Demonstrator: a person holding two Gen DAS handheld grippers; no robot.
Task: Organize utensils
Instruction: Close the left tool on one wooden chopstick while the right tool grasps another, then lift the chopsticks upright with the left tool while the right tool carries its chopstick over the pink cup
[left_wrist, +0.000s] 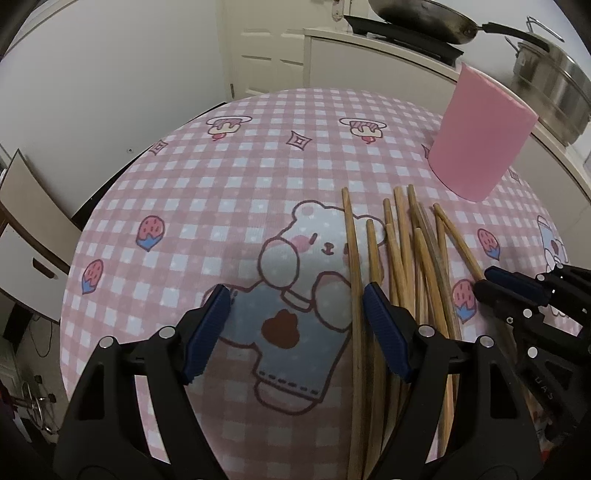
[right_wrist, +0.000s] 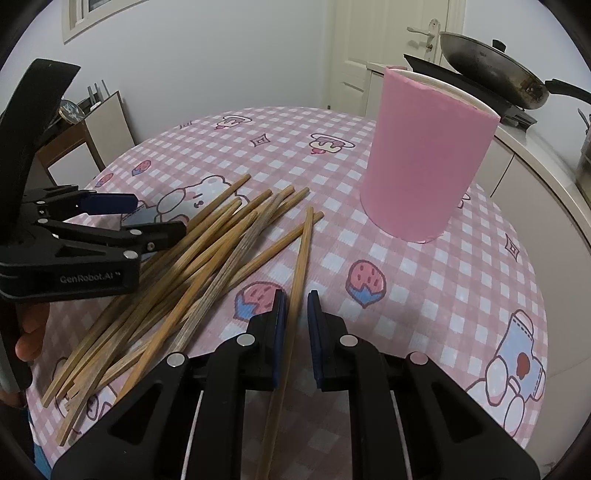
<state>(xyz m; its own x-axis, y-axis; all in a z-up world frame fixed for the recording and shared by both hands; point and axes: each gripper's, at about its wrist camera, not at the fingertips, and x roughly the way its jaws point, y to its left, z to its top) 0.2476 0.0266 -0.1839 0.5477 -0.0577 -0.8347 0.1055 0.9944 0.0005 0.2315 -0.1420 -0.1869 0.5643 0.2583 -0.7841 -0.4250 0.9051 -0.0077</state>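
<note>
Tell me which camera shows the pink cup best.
The right wrist view: the pink cup stands large and whole on the checked cloth, rim visible. The left wrist view shows the cup smaller, stretched toward the frame's edge.

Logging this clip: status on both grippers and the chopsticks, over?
Right gripper shut on one chopstick. Left gripper open over chopstick pile, holding nothing. Pink cup upright, path clear.

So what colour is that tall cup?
Plain pink; the cup shows best in the right wrist view.
</note>
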